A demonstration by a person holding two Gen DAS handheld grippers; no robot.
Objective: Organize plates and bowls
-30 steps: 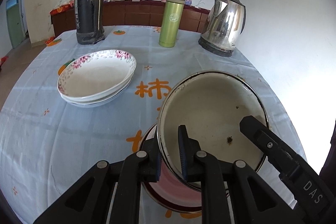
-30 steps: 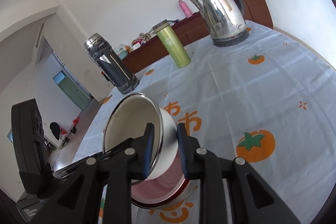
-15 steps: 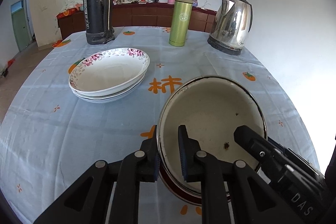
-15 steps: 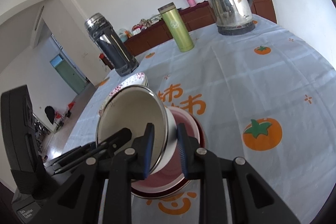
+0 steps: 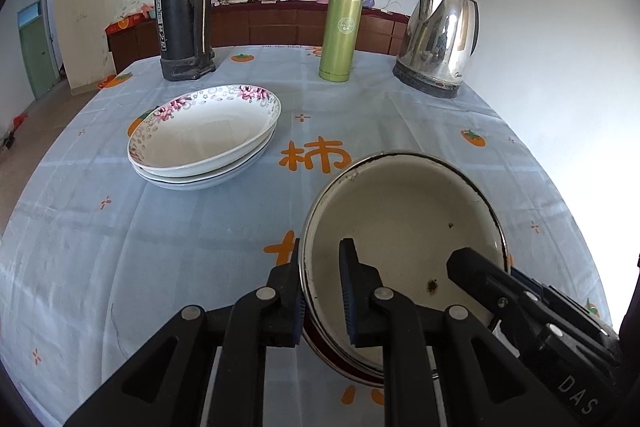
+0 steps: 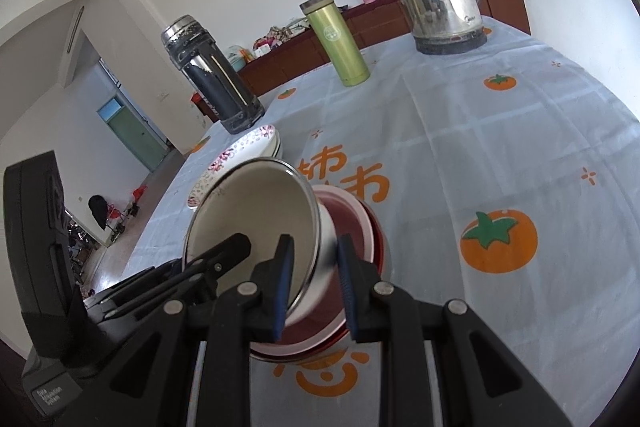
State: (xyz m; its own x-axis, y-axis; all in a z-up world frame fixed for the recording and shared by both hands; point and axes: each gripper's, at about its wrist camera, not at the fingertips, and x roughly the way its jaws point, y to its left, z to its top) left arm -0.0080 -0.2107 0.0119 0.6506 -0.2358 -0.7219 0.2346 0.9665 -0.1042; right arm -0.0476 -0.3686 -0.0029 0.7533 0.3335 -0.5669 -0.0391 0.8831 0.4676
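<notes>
A white enamel bowl (image 5: 400,219) with a dark chipped rim hangs tilted just over a pink and red bowl (image 6: 352,211) that stands on the tablecloth. My left gripper (image 5: 320,259) is shut on the bowl's left rim, one pad inside and one outside. My right gripper (image 6: 315,251) is shut on the opposite rim of the white bowl (image 6: 256,219); one of its fingers (image 5: 472,267) shows in the left wrist view. Only a sliver of the red bowl (image 5: 348,373) shows under the white one there. A stack of flowered plates (image 5: 204,135) lies further left.
At the back of the table stand a black thermos (image 5: 182,7), a green flask (image 5: 342,31) and a steel kettle (image 5: 438,39). The table (image 5: 120,247) wears a blue cloth with orange prints. A white wall runs close along its right side.
The white bowl has sunk a little toward the pink bowl, which shows less in the left wrist view. Both grippers keep hold of its rim.
</notes>
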